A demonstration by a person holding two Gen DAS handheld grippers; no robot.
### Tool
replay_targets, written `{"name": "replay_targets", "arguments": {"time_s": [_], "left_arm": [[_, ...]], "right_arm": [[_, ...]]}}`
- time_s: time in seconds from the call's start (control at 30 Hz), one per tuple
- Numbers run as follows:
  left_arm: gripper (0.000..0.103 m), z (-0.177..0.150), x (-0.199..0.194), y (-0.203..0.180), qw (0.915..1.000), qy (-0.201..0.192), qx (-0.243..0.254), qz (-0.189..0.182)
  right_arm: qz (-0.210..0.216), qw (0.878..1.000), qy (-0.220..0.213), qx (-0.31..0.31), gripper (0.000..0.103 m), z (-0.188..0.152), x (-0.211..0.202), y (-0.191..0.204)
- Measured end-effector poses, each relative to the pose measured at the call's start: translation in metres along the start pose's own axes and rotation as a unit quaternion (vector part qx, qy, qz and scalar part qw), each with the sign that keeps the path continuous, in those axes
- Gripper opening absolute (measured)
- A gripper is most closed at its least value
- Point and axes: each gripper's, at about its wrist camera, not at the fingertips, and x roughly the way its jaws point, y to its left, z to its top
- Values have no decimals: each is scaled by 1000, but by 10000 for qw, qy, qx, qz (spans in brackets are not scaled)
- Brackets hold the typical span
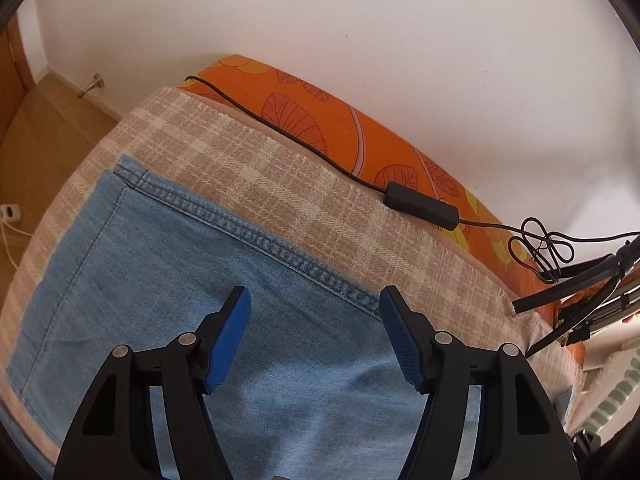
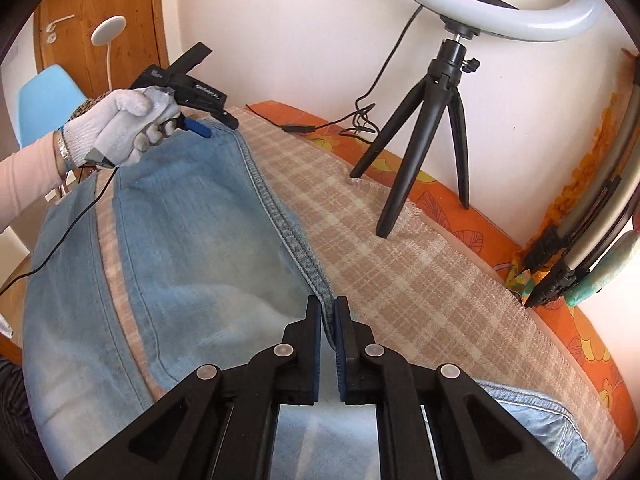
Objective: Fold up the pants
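Observation:
Light blue jeans (image 1: 180, 280) lie on a beige plaid blanket (image 1: 300, 184). In the left wrist view my left gripper (image 1: 315, 300) is open just above the denim, close to the stitched seam (image 1: 280, 246) near a leg hem. In the right wrist view my right gripper (image 2: 328, 312) is shut on the thick seam (image 2: 276, 208) of the jeans (image 2: 192, 240). The left gripper (image 2: 208, 120), held by a white-gloved hand (image 2: 120, 128), shows at the far end of the jeans.
A ring light (image 2: 500, 4) on a black tripod (image 2: 424, 128) stands on the blanket's far side. A black cable with an inline box (image 1: 420, 206) runs along the orange patterned sheet (image 1: 320, 112) by the white wall. A wooden door and a blue chair (image 2: 44, 96) are at left.

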Motion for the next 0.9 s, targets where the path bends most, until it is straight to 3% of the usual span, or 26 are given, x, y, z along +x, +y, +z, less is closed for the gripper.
{"name": "replay_targets", "arguments": {"time_s": [0.2,0.4,0.47,0.63,0.9], "left_arm": [[70,-8,13,-5,9993,206,-275,153],[66,-16,12,-1,9989,-100,-433,159],[60,-20,11,-1,9988,-238,-349,255],[12,-28,5,15,9983,-454,-307,198],[5,-46,-29,32,9963,-817,-228,-153]], "right_arm": [[47,9992,-50,-391,4,-29,-15,36],[22,9983,-58,-578,4,-41,-17,50],[50,9986,-77,-526,4,-40,-18,49],[11,9988,-120,-472,4,-38,-22,47],[-285,9986,-198,-397,4,-21,-42,46]]}}
